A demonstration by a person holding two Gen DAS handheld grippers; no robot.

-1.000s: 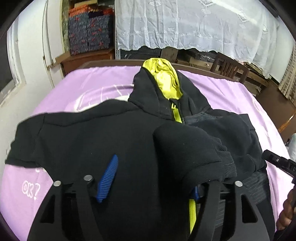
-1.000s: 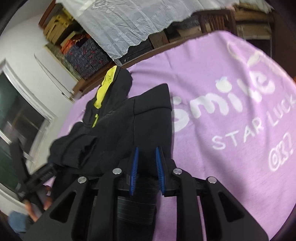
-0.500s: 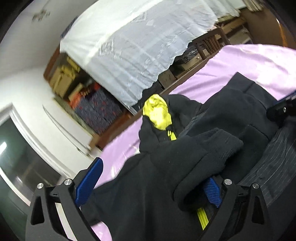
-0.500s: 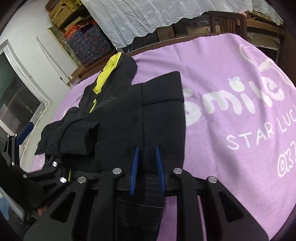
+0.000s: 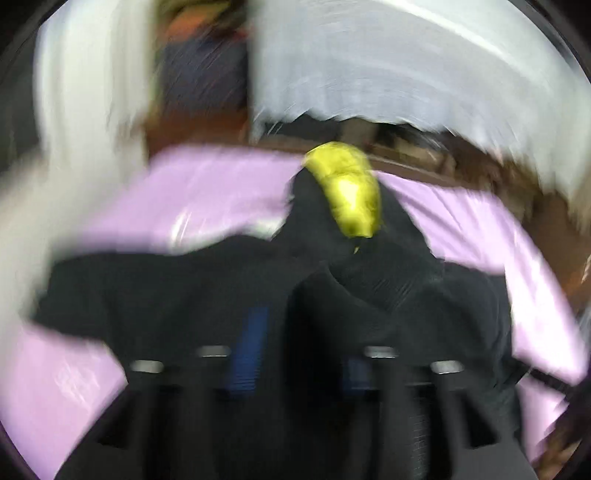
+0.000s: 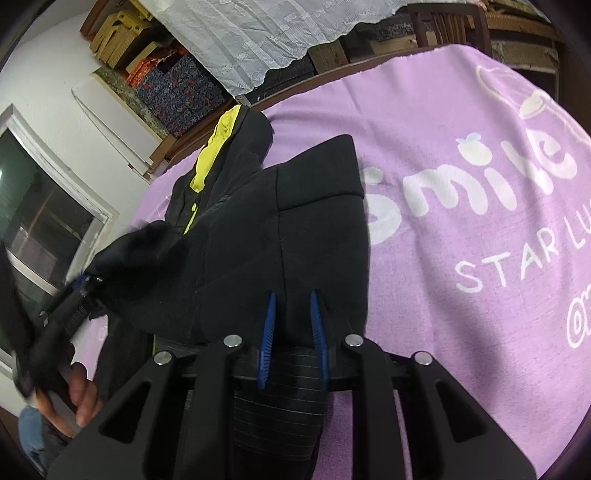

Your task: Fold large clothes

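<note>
A black hooded jacket (image 6: 258,229) with a yellow hood lining (image 6: 214,147) lies on the purple blanket (image 6: 461,221). My right gripper (image 6: 293,332) is shut on the jacket's lower hem, its blue pads pinching the black fabric. In the blurred left wrist view the jacket (image 5: 184,288) spreads below the yellow lining (image 5: 351,192). My left gripper (image 5: 299,350) has narrowed its blue pads around a bunched sleeve cuff (image 5: 332,314); the blur hides whether they clamp it. The left gripper also shows in the right wrist view (image 6: 74,295), held by a hand.
The blanket carries white lettering (image 6: 498,184) on its right half. A white lace cloth (image 6: 277,33) hangs behind the table, with stacked boxes (image 6: 177,88) and a wooden chair (image 6: 450,22). A window (image 6: 40,221) is at left.
The left wrist view has swung back level and blurred with fast motion; its pads have closed in from wide open. The right gripper keeps its hold on the hem, barely moved.
</note>
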